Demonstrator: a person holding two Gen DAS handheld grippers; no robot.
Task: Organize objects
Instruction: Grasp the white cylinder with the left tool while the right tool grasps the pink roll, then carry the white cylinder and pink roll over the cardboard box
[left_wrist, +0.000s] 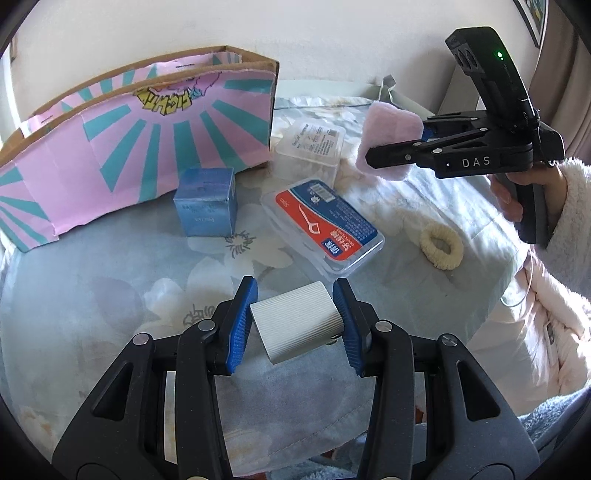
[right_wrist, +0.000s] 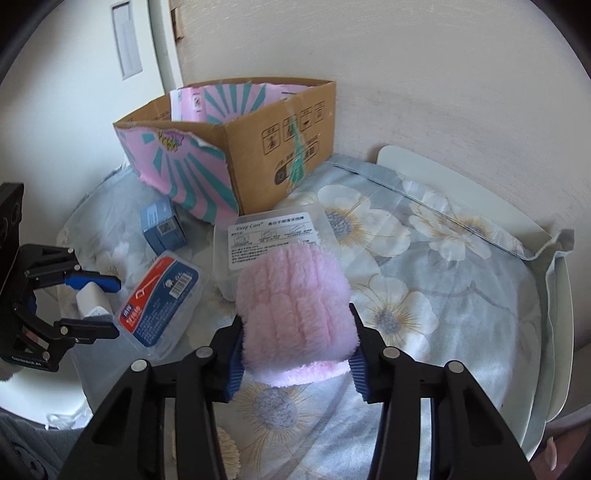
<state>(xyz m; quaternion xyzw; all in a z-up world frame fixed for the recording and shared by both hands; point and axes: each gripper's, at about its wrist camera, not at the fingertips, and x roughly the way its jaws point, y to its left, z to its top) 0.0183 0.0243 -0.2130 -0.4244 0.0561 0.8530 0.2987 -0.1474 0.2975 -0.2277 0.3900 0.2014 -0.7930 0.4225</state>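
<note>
In the left wrist view, a ribbed white block (left_wrist: 297, 326) is clamped between the pads of the left gripper (left_wrist: 295, 325) just above the floral cloth (left_wrist: 110, 266); it is best carried level to the cardboard box (left_wrist: 147, 122). In the right wrist view, one pink fluffy band (right_wrist: 295, 314) is squeezed by the right gripper (right_wrist: 295, 354). Two floss cases, one blue carton (right_wrist: 162, 227) and one box are counted.
</note>
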